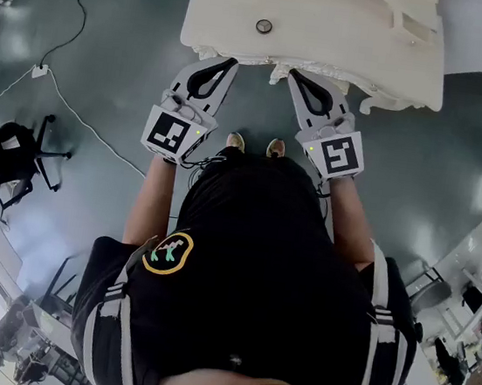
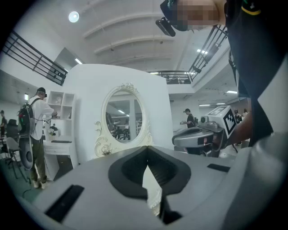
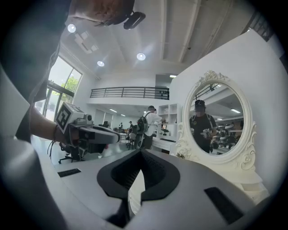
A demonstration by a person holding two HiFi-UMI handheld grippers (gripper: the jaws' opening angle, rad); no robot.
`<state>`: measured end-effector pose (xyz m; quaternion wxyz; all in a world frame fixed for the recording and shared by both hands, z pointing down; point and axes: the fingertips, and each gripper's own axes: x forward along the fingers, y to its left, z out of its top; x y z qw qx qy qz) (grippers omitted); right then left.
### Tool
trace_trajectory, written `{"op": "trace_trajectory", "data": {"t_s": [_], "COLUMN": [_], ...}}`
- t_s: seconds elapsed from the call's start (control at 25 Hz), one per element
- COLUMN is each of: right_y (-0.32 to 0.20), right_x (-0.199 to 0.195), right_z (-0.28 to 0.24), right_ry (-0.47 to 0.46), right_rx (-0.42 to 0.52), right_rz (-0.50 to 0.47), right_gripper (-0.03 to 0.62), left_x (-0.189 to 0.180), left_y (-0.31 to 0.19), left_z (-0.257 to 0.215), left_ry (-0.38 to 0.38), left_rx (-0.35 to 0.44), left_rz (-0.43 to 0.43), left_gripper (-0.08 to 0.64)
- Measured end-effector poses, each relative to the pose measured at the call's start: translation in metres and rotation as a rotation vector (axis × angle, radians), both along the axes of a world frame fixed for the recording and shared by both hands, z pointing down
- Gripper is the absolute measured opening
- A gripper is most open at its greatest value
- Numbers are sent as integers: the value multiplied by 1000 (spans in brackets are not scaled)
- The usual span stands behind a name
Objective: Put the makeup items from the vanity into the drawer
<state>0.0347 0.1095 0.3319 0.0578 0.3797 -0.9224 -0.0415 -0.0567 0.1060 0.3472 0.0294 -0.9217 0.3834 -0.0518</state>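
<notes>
The white vanity (image 1: 350,34) stands in front of me at the top of the head view. One small round dark item (image 1: 264,26) lies on its top. My left gripper (image 1: 232,61) and right gripper (image 1: 294,73) point side by side at the carved front edge; both are shut with nothing between the jaws. In the left gripper view the tips (image 2: 146,148) meet below the oval mirror (image 2: 126,117), and the right gripper (image 2: 176,140) shows at the right. In the right gripper view the closed tips (image 3: 140,152) sit left of the mirror (image 3: 216,126). No open drawer shows.
A black office chair (image 1: 3,156) and a cable (image 1: 75,113) are on the grey floor at the left. A white shelf unit (image 2: 58,130) stands left of the vanity with a person wearing a backpack (image 2: 33,130) beside it. My feet (image 1: 254,145) are just short of the vanity.
</notes>
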Motion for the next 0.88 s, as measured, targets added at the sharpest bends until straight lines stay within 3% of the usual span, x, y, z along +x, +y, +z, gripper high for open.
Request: {"op": "trace_trajectory", "data": {"t_s": [0.68,0.88], "right_y": [-5,-7], "right_x": [-2,3], "right_z": [2,15], "right_ry": [-19,18], "right_rx": [-6,-29], "right_rz": [-6,-13], "right_gripper": [21,162], "left_x": [4,6], "left_y": [-4,-6], "left_z": [-5,-4], "left_ry": [20,22], "left_rx": [19,20], "left_rz": [6,9], "left_gripper": [18,18]}}
